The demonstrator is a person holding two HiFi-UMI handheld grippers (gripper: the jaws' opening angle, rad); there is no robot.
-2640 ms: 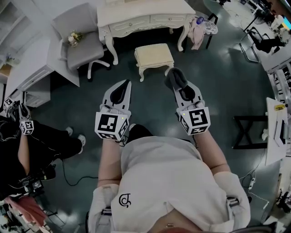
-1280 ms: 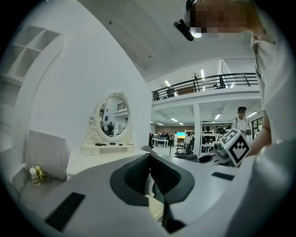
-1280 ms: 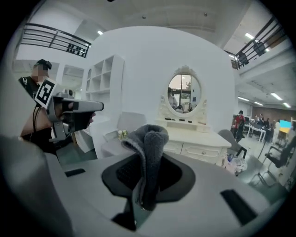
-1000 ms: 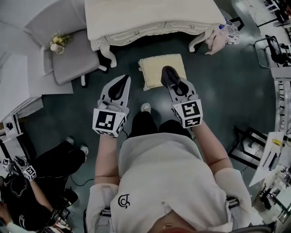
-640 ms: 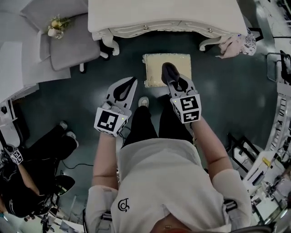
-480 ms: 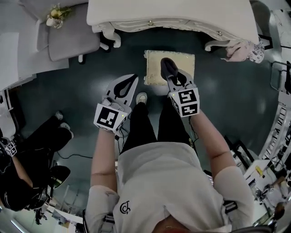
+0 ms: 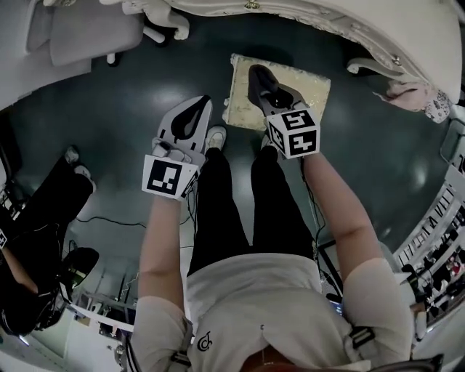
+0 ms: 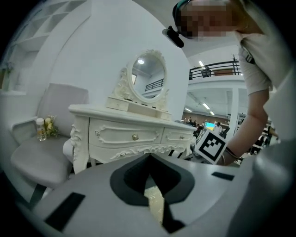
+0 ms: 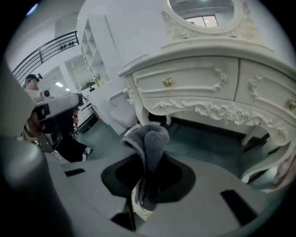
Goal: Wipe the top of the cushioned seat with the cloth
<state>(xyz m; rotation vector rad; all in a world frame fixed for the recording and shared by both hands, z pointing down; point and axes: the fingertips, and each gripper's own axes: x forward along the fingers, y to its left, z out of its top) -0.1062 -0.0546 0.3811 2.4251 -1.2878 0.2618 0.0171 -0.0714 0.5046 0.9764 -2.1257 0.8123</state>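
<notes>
- The right gripper (image 7: 263, 89) is clamped on a dark grey cloth (image 7: 257, 77). In the right gripper view the cloth (image 9: 148, 139) bulges up out of the closed jaws of the right gripper (image 9: 147, 163) and covers their tips.
- From above, the cloth sits over the near left part of the cream cushioned seat (image 7: 311, 89), which stands on the floor just ahead of the person's feet. I cannot tell whether the cloth presses on the cushion or hangs just over it.
- The gripper and its marker cube hide the middle of the seat, so only its left edge and right half show.
- The left gripper (image 7: 201, 103) is off the seat's left side, over bare floor. Its jaws are together with nothing between them.
- In the left gripper view the tips meet (image 8: 149, 156). A cream sliver shows through the gap behind them, too small to name.
- The white dressing table (image 7: 341, 18) is cut off by the top edge. The left gripper view shows its front (image 8: 132, 134) and oval mirror (image 8: 148, 76).
- A grey chair (image 7: 80, 29) is cropped at the top left, and small flowers (image 8: 46, 127) rest on it.
- Pink fabric (image 7: 415, 96) lies near a table leg, too blurred to identify.
- A second person (image 7: 36, 218) in dark clothes is half out of view at the left.
</notes>
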